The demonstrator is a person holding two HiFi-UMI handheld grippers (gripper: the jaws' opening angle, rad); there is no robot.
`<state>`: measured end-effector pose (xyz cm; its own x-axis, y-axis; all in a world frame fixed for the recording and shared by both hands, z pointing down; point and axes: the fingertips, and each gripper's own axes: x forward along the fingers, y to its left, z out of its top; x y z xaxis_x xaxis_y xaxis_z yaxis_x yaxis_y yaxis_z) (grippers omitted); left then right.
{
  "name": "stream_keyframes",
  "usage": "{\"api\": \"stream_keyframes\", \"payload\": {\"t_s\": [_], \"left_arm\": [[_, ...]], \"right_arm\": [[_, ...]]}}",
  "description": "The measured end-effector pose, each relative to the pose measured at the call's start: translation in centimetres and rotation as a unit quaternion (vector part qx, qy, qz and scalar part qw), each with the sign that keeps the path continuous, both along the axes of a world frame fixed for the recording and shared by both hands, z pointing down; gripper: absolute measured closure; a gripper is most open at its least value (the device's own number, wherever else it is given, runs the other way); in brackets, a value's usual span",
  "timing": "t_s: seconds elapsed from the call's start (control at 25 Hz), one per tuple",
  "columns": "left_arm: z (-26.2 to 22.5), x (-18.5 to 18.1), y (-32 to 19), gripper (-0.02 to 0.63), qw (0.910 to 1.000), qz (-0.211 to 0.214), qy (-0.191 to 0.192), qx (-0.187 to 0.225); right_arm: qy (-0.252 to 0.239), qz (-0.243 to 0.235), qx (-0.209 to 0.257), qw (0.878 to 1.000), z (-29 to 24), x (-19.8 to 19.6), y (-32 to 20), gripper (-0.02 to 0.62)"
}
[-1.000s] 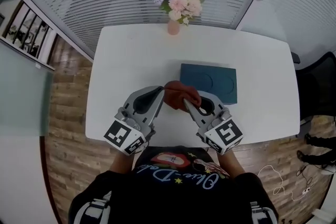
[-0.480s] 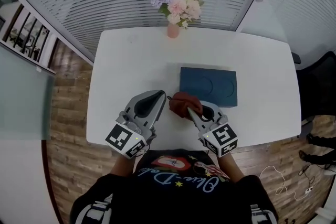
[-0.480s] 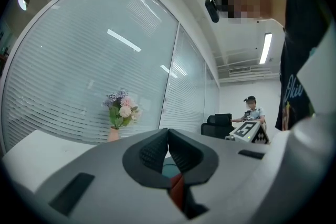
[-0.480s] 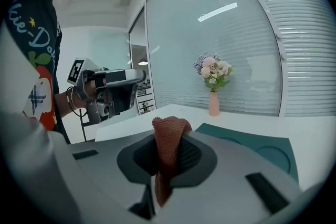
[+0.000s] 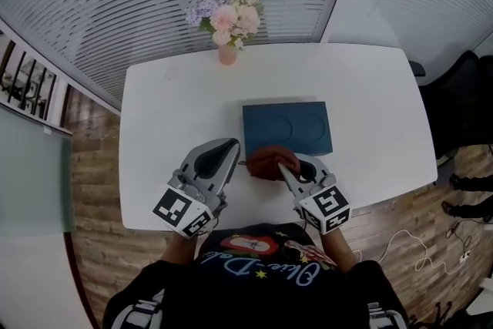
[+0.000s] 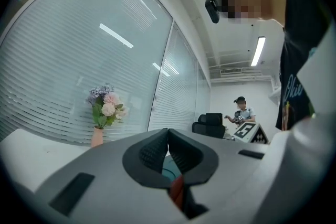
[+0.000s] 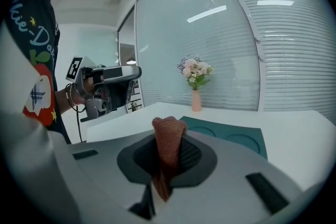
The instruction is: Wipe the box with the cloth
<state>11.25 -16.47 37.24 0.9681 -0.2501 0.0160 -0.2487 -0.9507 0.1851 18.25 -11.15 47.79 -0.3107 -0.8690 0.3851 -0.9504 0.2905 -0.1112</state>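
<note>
— What is recorded for the largest item?

— A white table (image 5: 370, 88) is noted in the head view, with wood flooring seen around it. All other items are carried on it or held over it.

— And the box?

— A flat, dark teal box (image 5: 286, 127) is found lying near the middle of the table, with two round recesses seen in its top. In the right gripper view it is seen just beyond the cloth.

— What is recorded for the grippers?

— The left gripper (image 5: 234, 144) is held over the near part of the table, left of the box's near corner. Its fingers (image 6: 152, 152) are found pressed together, and nothing is caught between them. The right gripper (image 5: 283, 167) is held at the box's near edge, and its fingers are clenched on the cloth.

— Where is the cloth found?

— A rust-red cloth (image 5: 269, 162) is bunched at the near edge of the box, between the two grippers' tips. In the right gripper view a fold (image 7: 168, 139) is seen standing up out of the clamped fingers. Whether the cloth is touching the box cannot be told.

— Is anything smaller entered?

— A pink vase (image 5: 226, 54) of pink and lilac flowers (image 5: 225, 11) is noted at the table's far edge, well apart from the box.
</note>
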Motion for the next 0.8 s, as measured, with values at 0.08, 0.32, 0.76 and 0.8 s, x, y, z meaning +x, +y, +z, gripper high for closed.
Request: {"api": "stream_keyframes", "payload": {"t_s": [0.08, 0.32, 0.76, 0.8], "left_arm": [[0.0, 0.6, 0.2, 0.603, 1.0000, 0.007, -0.001, 0.000], [0.2, 2.0, 0.6, 0.603, 0.9997, 0.022, 0.000, 0.001], [-0.1, 3.5, 1.3, 0.603, 0.9991, 0.043, 0.000, 0.005], [-0.1, 3.5, 1.3, 0.603, 0.9990, 0.044, 0.000, 0.006]], "right_arm": [[0.002, 0.017, 0.001, 1.000, 0.1, 1.2, 0.4, 0.569], [0.005, 0.055, -0.001, 0.998, 0.4, 4.0, 1.5, 0.569], [0.019, 0.132, 0.000, 0.991, 0.1, 9.5, 3.7, 0.569], [0.019, 0.137, -0.001, 0.990, 0.1, 9.9, 3.9, 0.569]]}}
